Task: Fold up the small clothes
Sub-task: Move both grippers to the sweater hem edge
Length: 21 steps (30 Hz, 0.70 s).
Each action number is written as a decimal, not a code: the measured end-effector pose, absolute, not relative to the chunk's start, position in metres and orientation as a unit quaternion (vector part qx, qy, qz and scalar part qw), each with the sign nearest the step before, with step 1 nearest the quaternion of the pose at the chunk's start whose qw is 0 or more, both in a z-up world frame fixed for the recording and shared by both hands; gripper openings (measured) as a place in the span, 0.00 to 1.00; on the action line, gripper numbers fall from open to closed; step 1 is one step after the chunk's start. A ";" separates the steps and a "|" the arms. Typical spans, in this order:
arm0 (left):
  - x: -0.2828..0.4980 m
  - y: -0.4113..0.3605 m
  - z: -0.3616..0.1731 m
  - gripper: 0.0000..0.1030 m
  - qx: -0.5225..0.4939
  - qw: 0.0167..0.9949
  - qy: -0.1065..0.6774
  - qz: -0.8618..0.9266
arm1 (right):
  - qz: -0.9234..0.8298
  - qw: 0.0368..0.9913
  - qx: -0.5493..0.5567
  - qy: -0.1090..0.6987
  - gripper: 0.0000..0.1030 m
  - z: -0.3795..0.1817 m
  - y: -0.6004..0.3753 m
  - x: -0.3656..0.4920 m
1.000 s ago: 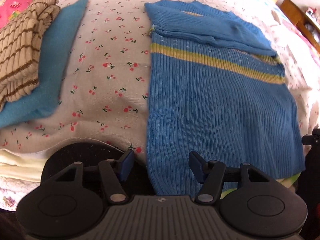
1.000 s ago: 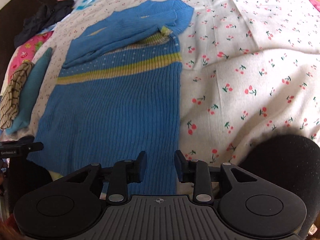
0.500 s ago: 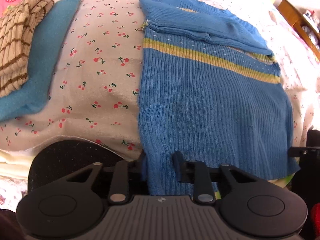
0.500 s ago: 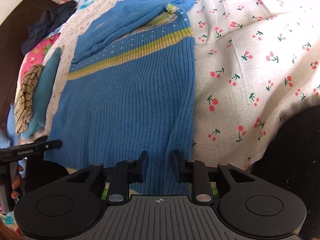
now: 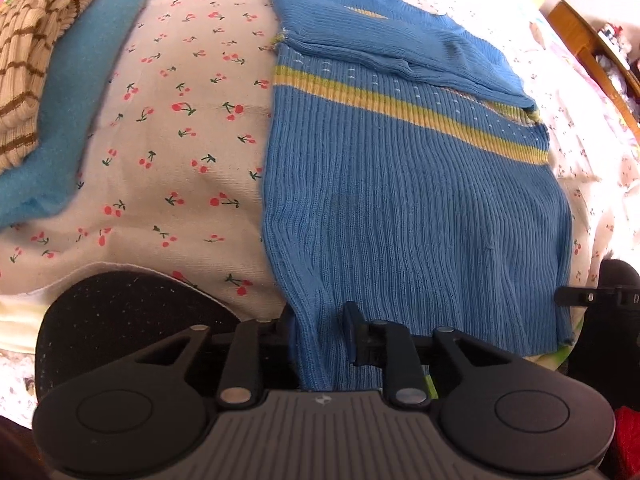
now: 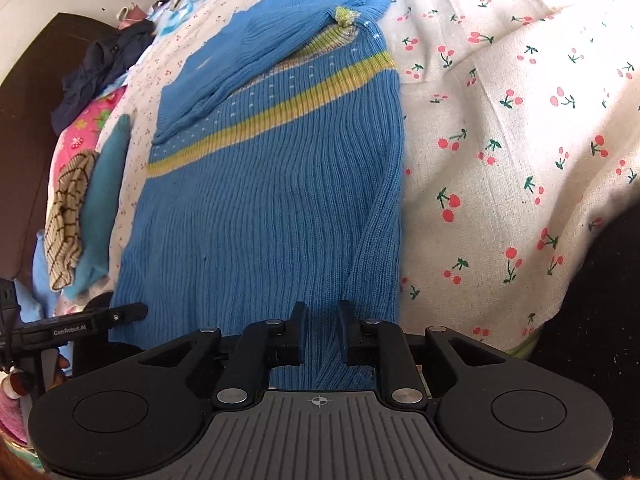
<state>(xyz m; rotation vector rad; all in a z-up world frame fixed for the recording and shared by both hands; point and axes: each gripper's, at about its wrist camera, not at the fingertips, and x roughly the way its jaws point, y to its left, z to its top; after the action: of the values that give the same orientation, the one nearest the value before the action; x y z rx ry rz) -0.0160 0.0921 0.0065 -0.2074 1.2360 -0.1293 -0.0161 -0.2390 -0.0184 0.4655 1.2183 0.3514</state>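
At the bed's near edge the left hand-held gripper (image 5: 318,330) and right hand-held gripper (image 6: 322,330), jaws just closed, each pinch a hem corner of the blue ribbed knit sweater with a yellow stripe (image 5: 400,184), a soft, light, floppy garment lying flat on the cherry-print bedsheet (image 5: 180,140), sleeves folded across the far chest.
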 end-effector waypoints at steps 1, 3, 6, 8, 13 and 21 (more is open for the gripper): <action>-0.018 0.093 0.007 0.22 -0.100 0.811 0.574 -0.061 | 0.163 0.782 0.221 0.559 0.13 -0.018 -0.239 -0.016; -0.020 0.098 0.006 0.16 -0.123 0.810 0.569 -0.061 | 0.169 0.785 0.239 0.547 0.08 -0.017 -0.238 -0.019; -0.021 0.112 0.007 0.12 -0.184 0.809 0.555 -0.059 | 0.177 0.787 0.268 0.527 0.03 -0.013 -0.242 -0.020; -0.021 0.121 0.009 0.10 -0.237 0.808 0.535 -0.064 | 0.183 0.791 0.286 0.509 0.03 -0.008 -0.243 -0.019; -0.010 0.124 0.020 0.10 -0.298 0.814 0.491 -0.087 | 0.196 0.806 0.322 0.457 0.01 0.013 -0.244 -0.008; 0.021 0.111 0.024 0.10 -0.324 0.809 0.470 -0.138 | 0.163 0.830 0.279 0.454 0.09 0.037 -0.259 0.000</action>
<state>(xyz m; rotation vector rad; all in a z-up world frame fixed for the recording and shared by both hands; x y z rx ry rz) 0.0210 0.1110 0.0245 -0.6923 1.0053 -0.2939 -0.0002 -0.2589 0.0365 0.5923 0.9636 0.3464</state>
